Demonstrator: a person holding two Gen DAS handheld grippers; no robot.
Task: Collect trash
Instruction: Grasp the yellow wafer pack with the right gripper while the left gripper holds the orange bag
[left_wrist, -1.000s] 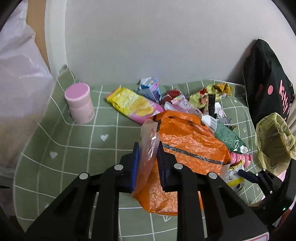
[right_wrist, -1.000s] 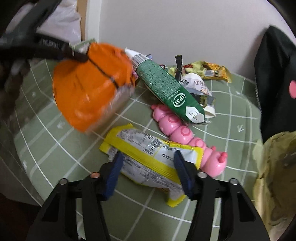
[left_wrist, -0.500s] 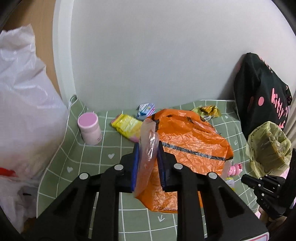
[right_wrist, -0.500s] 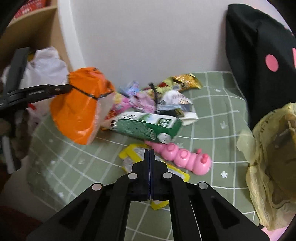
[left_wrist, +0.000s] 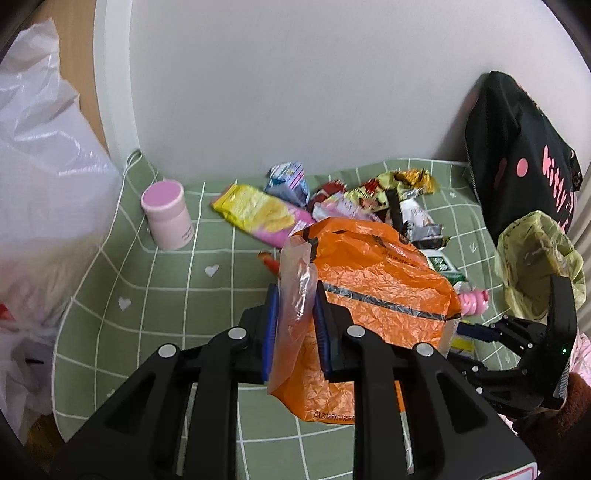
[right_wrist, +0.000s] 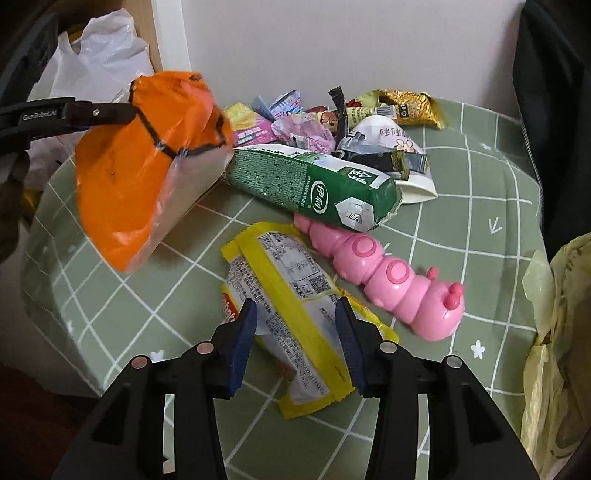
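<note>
L hand-held gripper (left_wrist: 295, 328) is clamped on the rim of the orange bag (left_wrist: 373, 280), which hangs just above the green checked cloth (left_wrist: 166, 295). R hand-held gripper (right_wrist: 295, 343) has just been opening; jaws now stand apart w/ the yellow wrapper (right_wrist: 291, 306) between them, pads not pressing. Wrapper lies flat by the pink caterpillar toy (right_wrist: 388, 280) & green carton (right_wrist: 314, 184). Prob. light, thin, crinkly, slippery foil; best pinched at its near edge, firm, as it'll flex.
</note>
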